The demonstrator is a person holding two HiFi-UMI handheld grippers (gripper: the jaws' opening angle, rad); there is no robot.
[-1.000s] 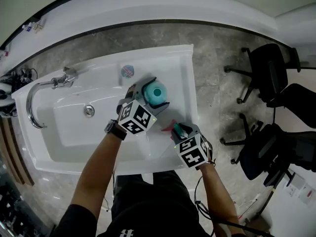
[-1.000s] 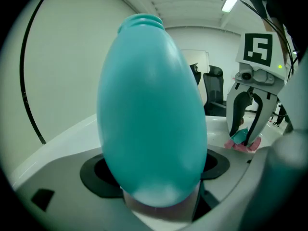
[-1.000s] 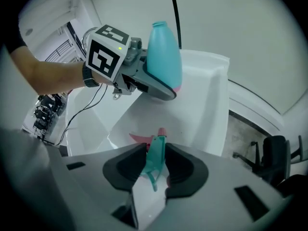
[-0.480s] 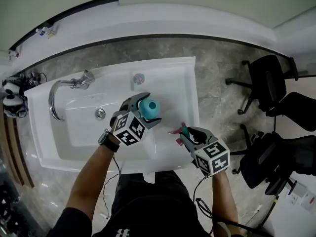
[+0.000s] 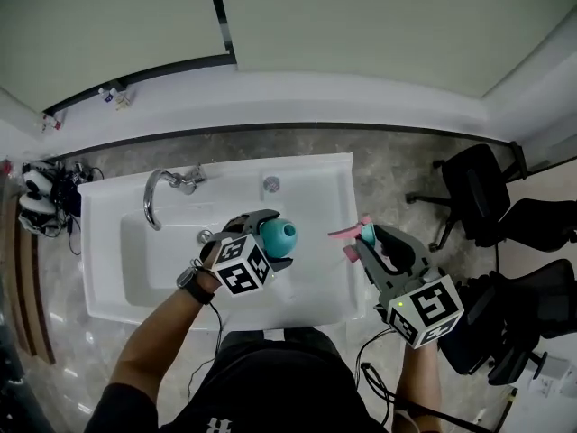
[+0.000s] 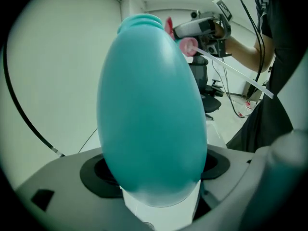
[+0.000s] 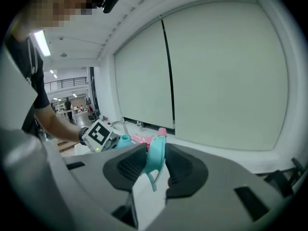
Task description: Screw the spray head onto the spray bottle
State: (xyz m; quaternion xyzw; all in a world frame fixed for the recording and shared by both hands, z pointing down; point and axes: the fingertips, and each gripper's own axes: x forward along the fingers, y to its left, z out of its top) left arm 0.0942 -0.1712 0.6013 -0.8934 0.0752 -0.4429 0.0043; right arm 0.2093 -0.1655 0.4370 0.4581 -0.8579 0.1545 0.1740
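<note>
My left gripper (image 5: 270,234) is shut on the teal spray bottle (image 5: 279,234), lifted above the white sink (image 5: 135,260). In the left gripper view the egg-shaped bottle (image 6: 151,114) fills the frame between the jaws, its threaded neck pointing up and away. My right gripper (image 5: 371,242) is shut on the teal and pink spray head (image 5: 353,235), held off the sink's right side. The right gripper view shows the spray head (image 7: 156,159) pinched between the black pads (image 7: 132,165), trigger hanging down. The head's thin dip tube (image 6: 231,71) shows in the left gripper view. Bottle and head are apart.
A chrome tap (image 5: 162,188) stands at the sink's back left and a drain (image 5: 204,236) in the basin. Black office chairs (image 5: 491,197) stand on the floor at the right. A window ledge (image 5: 297,97) runs behind the sink.
Both grippers have risen from the sink with their loads. The right one climbed more and tipped up from pointing down, now off the sink's right edge. The head camera's view has shifted up.
</note>
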